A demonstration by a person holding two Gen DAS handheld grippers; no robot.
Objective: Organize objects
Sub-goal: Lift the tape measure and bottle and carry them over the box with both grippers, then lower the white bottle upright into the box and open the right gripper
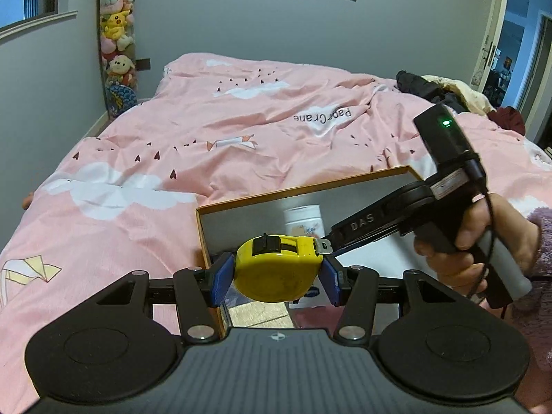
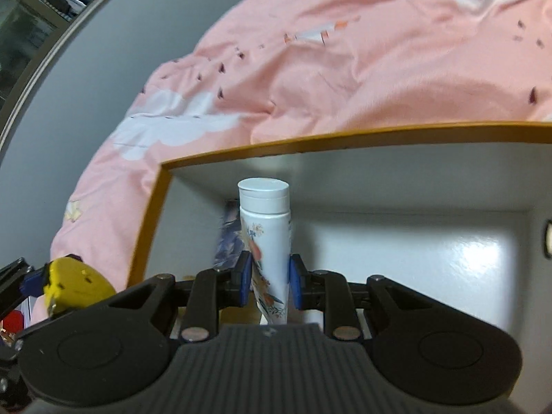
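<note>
Our left gripper (image 1: 276, 277) has its blue fingers (image 1: 220, 283) clamped on either side of a yellow tape measure (image 1: 277, 269), holding it up at the near left corner of the open box (image 1: 310, 186), just above its orange rim. We're angled downward here, and the tape's metal hook tip points right, toward our other tool.

Over on the right, a hand (image 1: 483, 241) in a fuzzy pink sleeve (image 1: 538, 276) wraps the grip of the right gripper (image 2: 269, 281), which slants down and to the left into the box. Its black body carries a small green light (image 1: 446, 123).

From the right wrist view, we're squeezing a white tube (image 2: 267, 241) with a flower print, fingers (image 2: 244, 276) pressed on its narrow lower part, cap end pointing away from us. The tube sits inside the box's mouth, above its white glossy floor, and whether it touches anything below we can't tell. Something with a bluish pattern lies blurred behind it.

The box rests on the bed, on a pink duvet (image 1: 207, 120) with white clouds. Plush toys (image 1: 117, 34) hang in the far corner by the wall.
</note>
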